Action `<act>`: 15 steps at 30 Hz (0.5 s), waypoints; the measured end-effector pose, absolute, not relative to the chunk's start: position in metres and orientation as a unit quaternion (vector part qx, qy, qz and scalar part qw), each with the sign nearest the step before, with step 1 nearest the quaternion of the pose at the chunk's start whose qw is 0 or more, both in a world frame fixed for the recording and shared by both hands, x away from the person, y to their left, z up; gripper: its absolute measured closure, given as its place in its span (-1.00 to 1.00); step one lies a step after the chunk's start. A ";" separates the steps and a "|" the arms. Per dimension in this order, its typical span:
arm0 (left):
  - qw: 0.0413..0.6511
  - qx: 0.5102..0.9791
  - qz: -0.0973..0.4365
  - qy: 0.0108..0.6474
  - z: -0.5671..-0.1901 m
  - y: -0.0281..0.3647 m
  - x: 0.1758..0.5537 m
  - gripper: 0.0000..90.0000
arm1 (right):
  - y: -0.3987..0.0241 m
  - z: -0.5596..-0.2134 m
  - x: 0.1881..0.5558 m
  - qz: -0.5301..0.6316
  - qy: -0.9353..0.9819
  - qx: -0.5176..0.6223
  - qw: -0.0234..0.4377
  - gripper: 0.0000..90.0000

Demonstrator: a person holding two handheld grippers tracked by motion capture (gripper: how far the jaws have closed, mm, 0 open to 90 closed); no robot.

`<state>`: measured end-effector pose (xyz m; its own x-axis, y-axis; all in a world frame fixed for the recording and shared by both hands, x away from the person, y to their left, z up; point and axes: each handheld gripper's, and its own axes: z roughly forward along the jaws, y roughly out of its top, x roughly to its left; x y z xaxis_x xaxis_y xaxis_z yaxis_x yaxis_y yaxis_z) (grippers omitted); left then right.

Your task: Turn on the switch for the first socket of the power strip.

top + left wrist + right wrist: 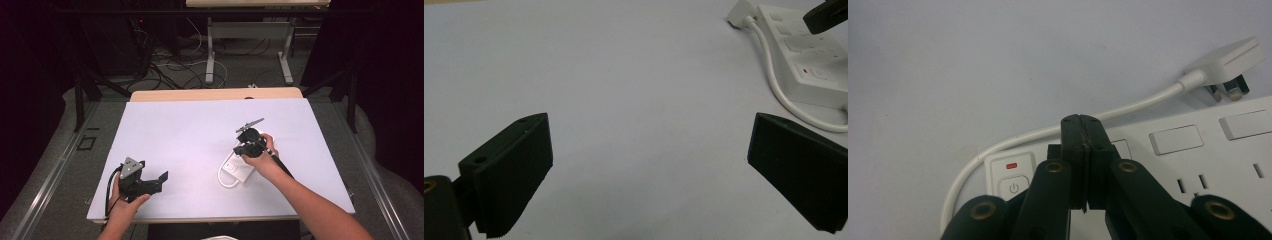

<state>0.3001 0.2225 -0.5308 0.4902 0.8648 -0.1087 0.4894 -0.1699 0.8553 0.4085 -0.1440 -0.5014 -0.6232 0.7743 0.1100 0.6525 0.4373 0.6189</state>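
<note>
A white power strip (239, 171) lies on the white table right of centre, its cable (222, 180) looped beside it. In the right gripper view the strip (1198, 165) shows a power button (1013, 187) under a red light (1011, 165), and its plug (1230, 60) lies on the table. My right gripper (1081, 122) is shut with nothing between its jaws, its tips just right of the button; whether they touch the strip I cannot tell. My left gripper (649, 170) stands open over bare table at the front left (155, 183).
The table (190, 130) is a plain white sheet with a wooden edge at the back. From the left gripper view the strip (809, 65) lies ahead to the right. Cables and table legs stand on the floor beyond the far edge.
</note>
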 end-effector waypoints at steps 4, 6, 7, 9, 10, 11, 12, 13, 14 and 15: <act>0.451 0.736 0.208 0.460 -0.531 0.223 0.300 -0.90 | -0.142 -0.504 0.410 0.315 0.842 0.429 0.087 1.00; 0.451 0.736 0.208 0.459 -0.531 0.223 0.300 -0.90 | -0.142 -0.505 0.411 0.298 0.846 0.434 0.083 1.00; 0.451 0.736 0.208 0.459 -0.531 0.223 0.300 -0.90 | -0.142 -0.507 0.412 0.302 0.845 0.433 0.085 1.00; 0.451 0.736 0.208 0.460 -0.531 0.223 0.300 -0.90 | -0.142 -0.509 0.413 0.307 0.842 0.437 0.080 1.00; 0.451 0.736 0.208 0.460 -0.531 0.223 0.300 -0.90 | -0.142 -0.508 0.413 0.301 0.845 0.436 0.078 1.00; 0.451 0.736 0.208 0.460 -0.531 0.223 0.300 -0.90 | -0.142 -0.508 0.413 0.292 0.849 0.434 0.079 1.00; 0.451 0.736 0.208 0.460 -0.531 0.223 0.300 -0.90 | -0.142 -0.508 0.413 0.292 0.849 0.434 0.079 1.00; 0.451 0.737 0.208 0.459 -0.531 0.223 0.300 -0.90 | -0.141 -0.509 0.413 0.288 0.847 0.440 0.073 1.00; 0.450 0.737 0.208 0.459 -0.531 0.223 0.300 -0.90 | -0.141 -0.509 0.414 0.286 0.848 0.440 0.075 1.00; 0.450 0.737 0.208 0.459 -0.531 0.223 0.300 -0.90 | -0.140 -0.509 0.413 0.283 0.847 0.444 0.074 1.00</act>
<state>0.3001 0.2225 -0.5309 0.4917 0.8641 -0.1073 0.4900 -0.1727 0.8545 0.4132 -0.1403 -0.5094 -0.5956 0.7932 0.1265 0.7100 0.4462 0.5448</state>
